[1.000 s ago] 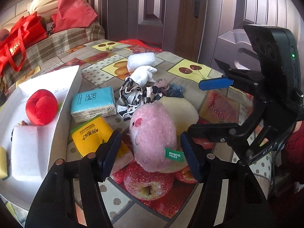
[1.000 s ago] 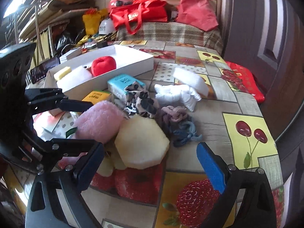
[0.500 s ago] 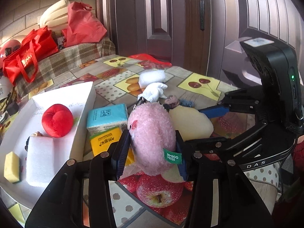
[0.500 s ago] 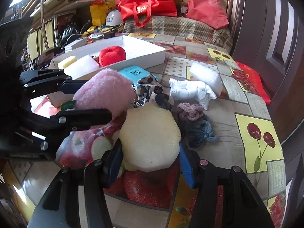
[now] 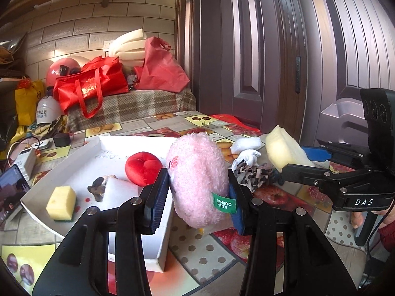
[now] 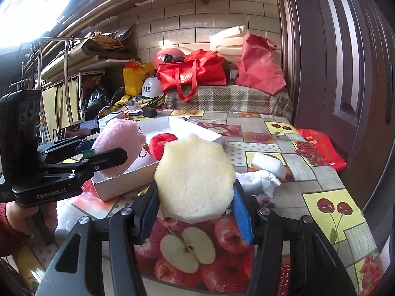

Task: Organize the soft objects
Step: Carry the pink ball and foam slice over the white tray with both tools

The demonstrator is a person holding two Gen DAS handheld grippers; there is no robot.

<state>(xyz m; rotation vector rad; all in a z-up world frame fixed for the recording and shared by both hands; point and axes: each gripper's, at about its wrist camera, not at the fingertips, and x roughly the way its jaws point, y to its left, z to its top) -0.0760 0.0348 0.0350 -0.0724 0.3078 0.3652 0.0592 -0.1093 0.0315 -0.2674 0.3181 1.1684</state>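
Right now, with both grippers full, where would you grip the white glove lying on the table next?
Probably across the cuff end of the white glove, coming from above: it lies flat and limp, its fingers splayed toward the white sponge block, so the bunched cuff offers the thickest fold.

Left gripper [image 5: 198, 185]: jaws just closed, pads pressing both sides of pink plush [image 5: 197, 177], held clear of the table. Right gripper [image 6: 195, 204]: jaws just closed, clamped on yellow sponge [image 6: 195, 180], lifted, beside the left.
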